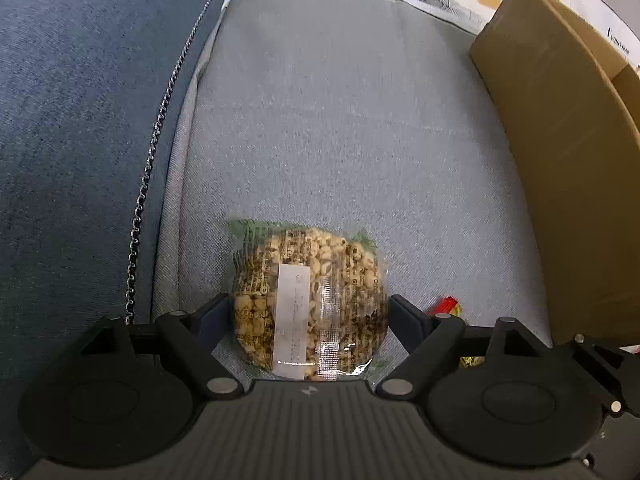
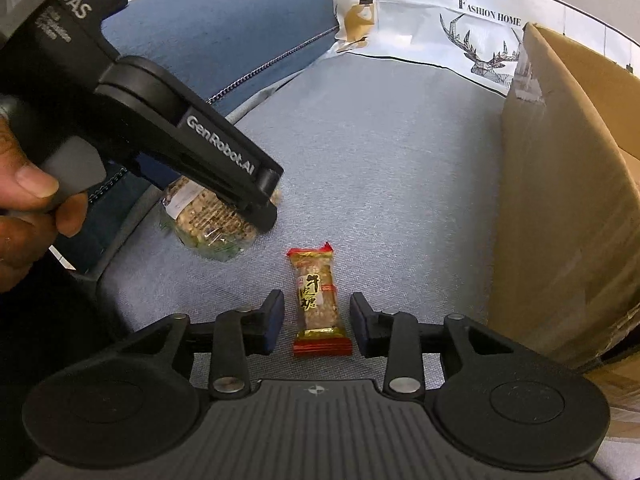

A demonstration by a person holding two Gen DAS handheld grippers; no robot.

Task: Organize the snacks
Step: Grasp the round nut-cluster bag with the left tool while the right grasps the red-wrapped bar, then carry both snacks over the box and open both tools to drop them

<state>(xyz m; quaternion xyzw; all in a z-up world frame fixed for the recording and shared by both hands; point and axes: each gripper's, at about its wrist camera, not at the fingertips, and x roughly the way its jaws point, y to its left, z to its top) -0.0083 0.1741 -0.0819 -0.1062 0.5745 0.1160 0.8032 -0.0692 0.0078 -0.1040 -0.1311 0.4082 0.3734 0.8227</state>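
Two snacks sit between my spread jaws: the puffed-grain packet (image 1: 310, 300) inside the left gripper (image 1: 308, 320), the nougat bar (image 2: 319, 302) untouched inside the right gripper (image 2: 317, 326).

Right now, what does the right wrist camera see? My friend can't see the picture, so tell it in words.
A wrapped candy lies on a grey cushion between the open right tongs, untouched. To the left, the left tongs, held by a hand, reach over a clear snack bag. A cardboard box stands on the right.
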